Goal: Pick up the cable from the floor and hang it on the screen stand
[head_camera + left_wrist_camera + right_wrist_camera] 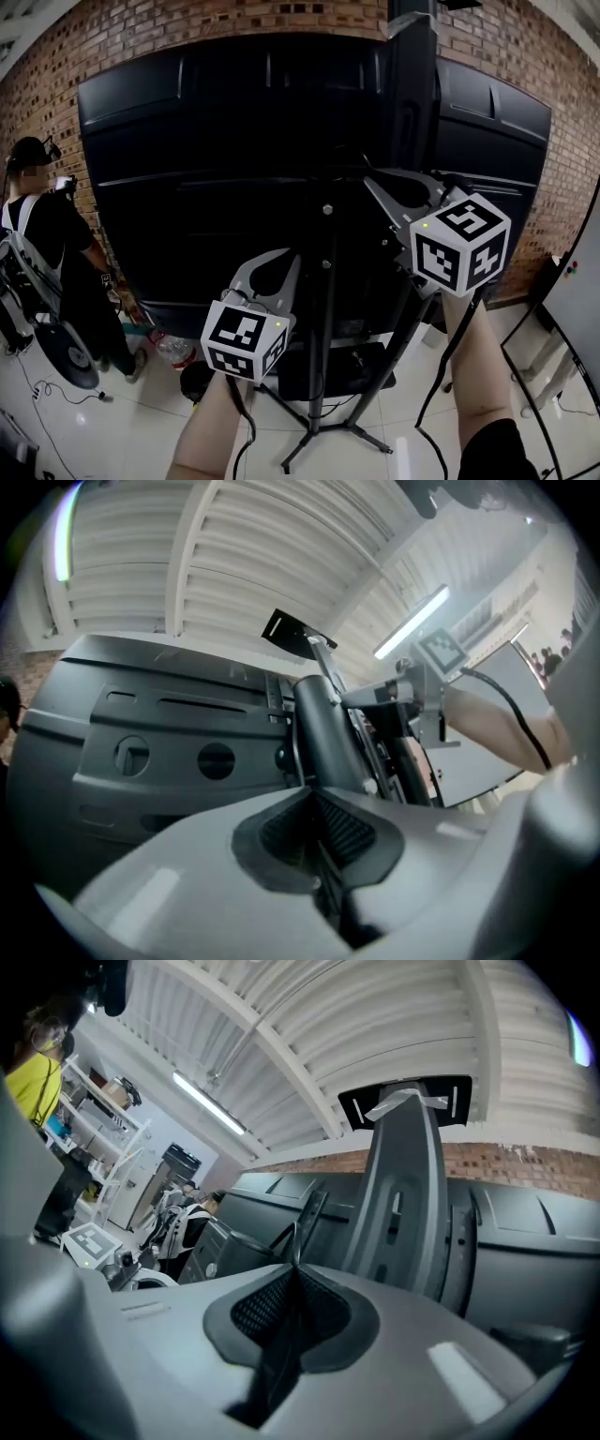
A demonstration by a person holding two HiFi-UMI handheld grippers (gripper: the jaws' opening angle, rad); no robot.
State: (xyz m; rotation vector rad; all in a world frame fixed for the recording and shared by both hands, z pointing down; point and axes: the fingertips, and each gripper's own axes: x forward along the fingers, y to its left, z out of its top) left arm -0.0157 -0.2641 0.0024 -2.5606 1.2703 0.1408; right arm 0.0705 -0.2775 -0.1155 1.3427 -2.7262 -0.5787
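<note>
Clearly, both grippers are up at the back of the black screen [187, 141] in the head view. The left gripper [292, 253] sits just beside the thin pole of the screen stand [328, 281], and the right gripper [375, 180] is higher, near the thick column [412, 84]. A dark cord [448, 361] trails down below the right gripper; I cannot tell whether it is the cable or the gripper's own lead. Against so much black a thin strand is easy to lose, so a misjudged reach could knock the tips into the screen. The left gripper view shows its jaws pressed together with nothing plainly between them and the column close ahead, so that hand looks badly placed to catch a slip. The right gripper view shows its jaws nearly closed on a thin dark strand, apparently the cable [293, 1227], which stands up out of the seam with the column just beyond. So slight a pinch could let it slide out if it snags on the stand or its hanging weight tugs it. It would then fall to the floor [141, 427] instead of draping over the stand.
</note>
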